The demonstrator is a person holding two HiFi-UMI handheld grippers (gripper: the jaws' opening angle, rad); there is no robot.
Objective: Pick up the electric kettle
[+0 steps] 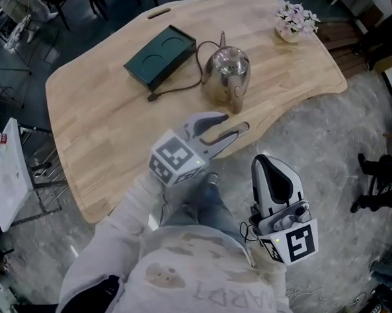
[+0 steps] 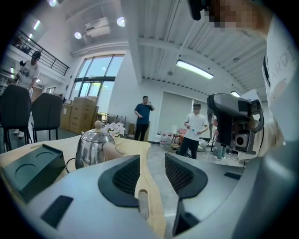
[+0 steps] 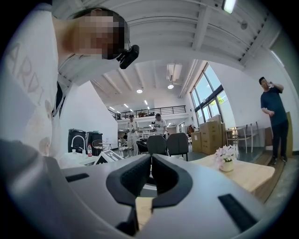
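Observation:
The steel electric kettle [image 1: 227, 72] stands upright on the wooden table [image 1: 105, 127], its cord running to a dark green base box [image 1: 160, 56] on its left. My left gripper [image 1: 234, 124] hovers at the table's near edge, just short of the kettle, open with nothing between its jaws. In the left gripper view the kettle [image 2: 93, 147] sits ahead and left of the gripper [image 2: 152, 158], with the base box [image 2: 30, 170] further left. My right gripper [image 1: 267, 162] hangs off the table over the floor, and in its own view it [image 3: 151, 158] is shut and empty.
A small pot of pale flowers [image 1: 295, 23] stands at the table's far right corner, also visible as a flower pot [image 3: 226, 163] in the right gripper view. Several people [image 2: 194, 133] stand in the hall beyond. Chairs [image 3: 168, 144] stand past the table.

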